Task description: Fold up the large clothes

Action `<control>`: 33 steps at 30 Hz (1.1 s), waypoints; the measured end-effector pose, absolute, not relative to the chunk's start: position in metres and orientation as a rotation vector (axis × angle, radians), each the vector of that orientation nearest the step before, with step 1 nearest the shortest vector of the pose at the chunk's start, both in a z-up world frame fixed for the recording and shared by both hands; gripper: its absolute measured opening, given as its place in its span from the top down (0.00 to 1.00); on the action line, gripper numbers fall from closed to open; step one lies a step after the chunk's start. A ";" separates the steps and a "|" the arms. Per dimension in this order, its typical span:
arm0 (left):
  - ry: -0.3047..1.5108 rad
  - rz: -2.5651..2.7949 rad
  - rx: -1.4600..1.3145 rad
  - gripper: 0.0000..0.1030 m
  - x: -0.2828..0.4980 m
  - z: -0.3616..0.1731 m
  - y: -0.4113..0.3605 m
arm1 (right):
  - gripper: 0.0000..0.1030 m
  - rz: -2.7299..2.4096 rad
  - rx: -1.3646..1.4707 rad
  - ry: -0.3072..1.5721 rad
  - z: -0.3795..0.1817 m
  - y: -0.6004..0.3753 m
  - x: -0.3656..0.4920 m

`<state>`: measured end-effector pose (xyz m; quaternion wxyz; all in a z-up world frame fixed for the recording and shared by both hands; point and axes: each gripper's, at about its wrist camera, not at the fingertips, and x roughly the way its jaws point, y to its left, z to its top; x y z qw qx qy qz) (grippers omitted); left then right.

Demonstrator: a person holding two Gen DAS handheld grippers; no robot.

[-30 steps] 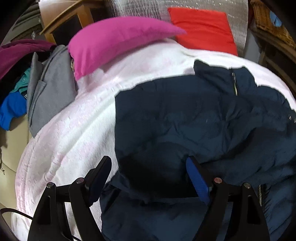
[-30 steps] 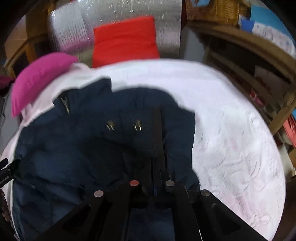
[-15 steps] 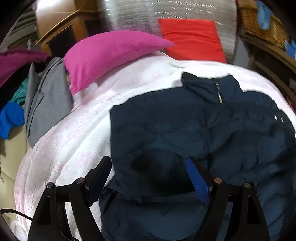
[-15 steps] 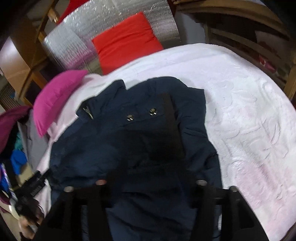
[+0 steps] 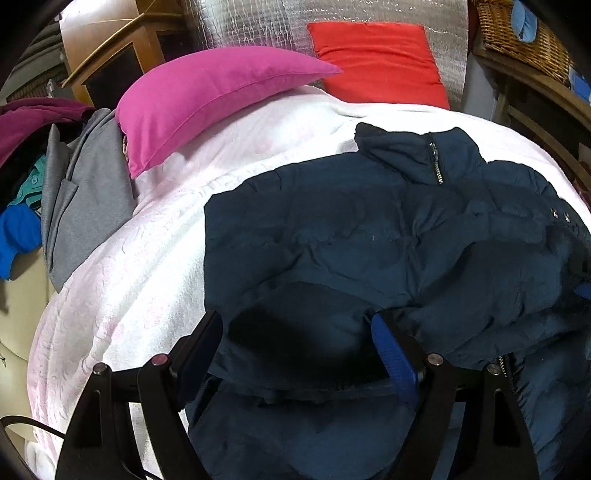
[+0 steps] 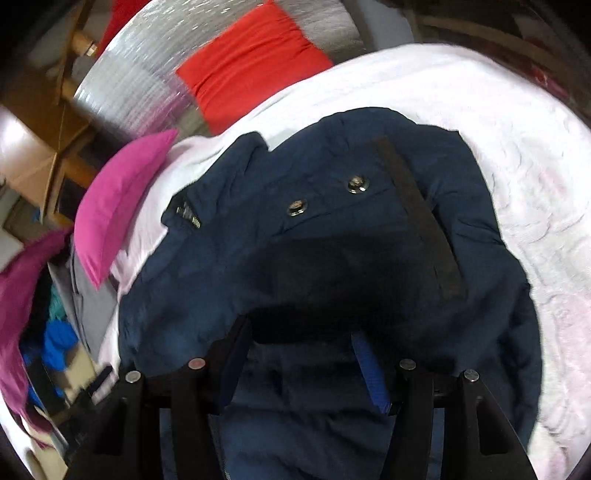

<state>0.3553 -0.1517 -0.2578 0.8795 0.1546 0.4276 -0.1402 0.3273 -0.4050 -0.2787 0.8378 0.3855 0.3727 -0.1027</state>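
A dark navy padded jacket [image 5: 332, 229] lies spread on the white bed cover [image 5: 147, 258], collar and zip toward the far side. My left gripper [image 5: 295, 325] hovers over the jacket's near left part, jaws wide and open, with a fold of fabric lying under them. In the right wrist view the jacket [image 6: 332, 229] shows two snap buttons [image 6: 297, 206] and a dark strip. My right gripper [image 6: 300, 330] stands open just above the jacket's near part, nothing pinched between its fingers.
A pink pillow [image 5: 207, 96] and a red cushion [image 5: 376, 59] lie at the bed's head against a silver foil panel. A grey garment [image 5: 81, 199] and other clothes hang off the left side. A wicker basket [image 5: 517, 33] sits on wooden shelves at right.
My right gripper was shut on the jacket's dark strip and has let go, its jaws now apart; its view has rolled and dipped. The left gripper stays wide over the jacket.
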 end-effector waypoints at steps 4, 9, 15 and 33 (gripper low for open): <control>0.896 -0.294 0.321 0.19 0.356 -0.259 -0.153 | 0.47 -0.246 0.936 0.734 -0.287 -0.418 0.330; 0.897 -0.298 0.319 0.19 0.353 -0.259 -0.155 | 0.77 -0.302 0.939 0.687 -0.290 -0.424 0.328; 0.893 -0.297 0.308 0.19 0.351 -0.253 -0.151 | 0.87 -0.363 0.708 0.654 -0.265 -0.406 0.318; 0.931 -0.273 0.219 0.19 0.362 -0.245 -0.119 | 0.82 -0.299 0.667 0.738 -0.261 -0.410 0.290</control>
